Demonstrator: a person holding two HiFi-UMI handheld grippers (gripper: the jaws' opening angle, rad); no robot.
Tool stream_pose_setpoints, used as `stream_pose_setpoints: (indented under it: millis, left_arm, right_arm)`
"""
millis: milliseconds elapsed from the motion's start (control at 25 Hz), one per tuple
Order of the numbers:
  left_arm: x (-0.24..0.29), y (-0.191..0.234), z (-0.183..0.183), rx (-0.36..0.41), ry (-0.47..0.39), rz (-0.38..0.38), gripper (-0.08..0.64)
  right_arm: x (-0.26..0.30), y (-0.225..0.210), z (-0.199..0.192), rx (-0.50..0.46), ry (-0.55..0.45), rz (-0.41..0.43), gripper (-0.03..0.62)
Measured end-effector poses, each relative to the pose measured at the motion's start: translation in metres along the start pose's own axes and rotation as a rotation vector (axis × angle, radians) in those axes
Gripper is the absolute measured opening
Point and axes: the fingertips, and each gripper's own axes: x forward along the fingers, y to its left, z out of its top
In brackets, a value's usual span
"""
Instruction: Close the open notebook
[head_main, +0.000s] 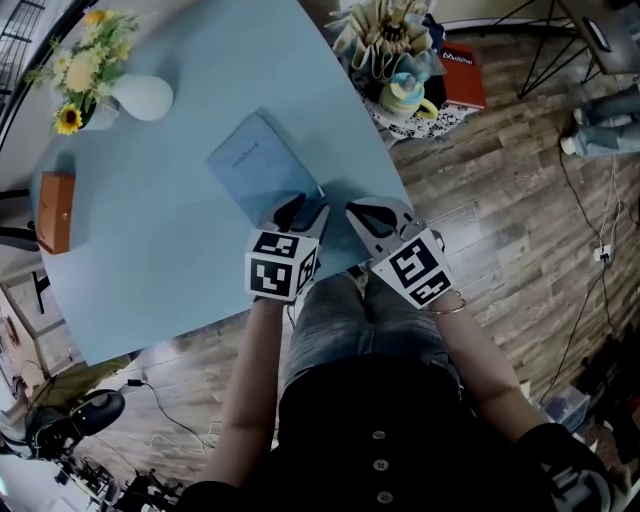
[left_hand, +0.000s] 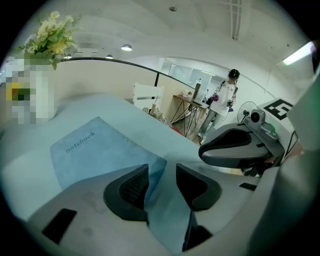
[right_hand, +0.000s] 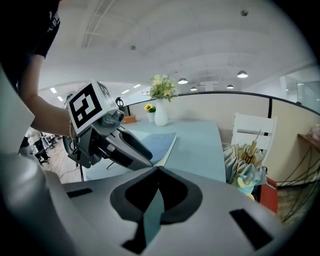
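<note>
The blue notebook (head_main: 262, 165) lies shut, its corner just in front of the left gripper (left_hand: 162, 175), whose jaws are apart, holding nothing. The right gripper (right_hand: 157, 172) beside it is pinched together. A bump could push the book crooked.

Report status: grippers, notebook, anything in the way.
Left gripper open, empty, at notebook corner. Right gripper shut, empty. Notebook lies closed, cover up. Nothing on it.

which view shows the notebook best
The left gripper view: the notebook lies closed and close, large, with its cover word readable. The head view shows it from above, smaller, the word too small to read. The right gripper view shows only a low, partly hidden slice.
</note>
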Motion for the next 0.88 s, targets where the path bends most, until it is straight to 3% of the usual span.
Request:
stream_pose_setpoints:
  millis: [320, 560, 880]
  left_arm:
    - [-0.027, 0.011, 0.017, -0.029, -0.094, 0.034, 0.147]
    - [-0.046, 0.02, 0.03, -0.092, -0.168, 0.051, 0.13]
    - [-0.083, 0.039, 0.04, -0.137, -0.271, 0.118, 0.123]
  right_arm:
    - [0.002, -0.004, 0.025, 0.038, -0.05, -0.002, 0.005]
    - [0.007, -0.001, 0.046, 0.052, -0.064, 0.012, 0.005]
    - [0.018, 0.016, 0.084, 0.011, -0.103, 0.091, 0.005]
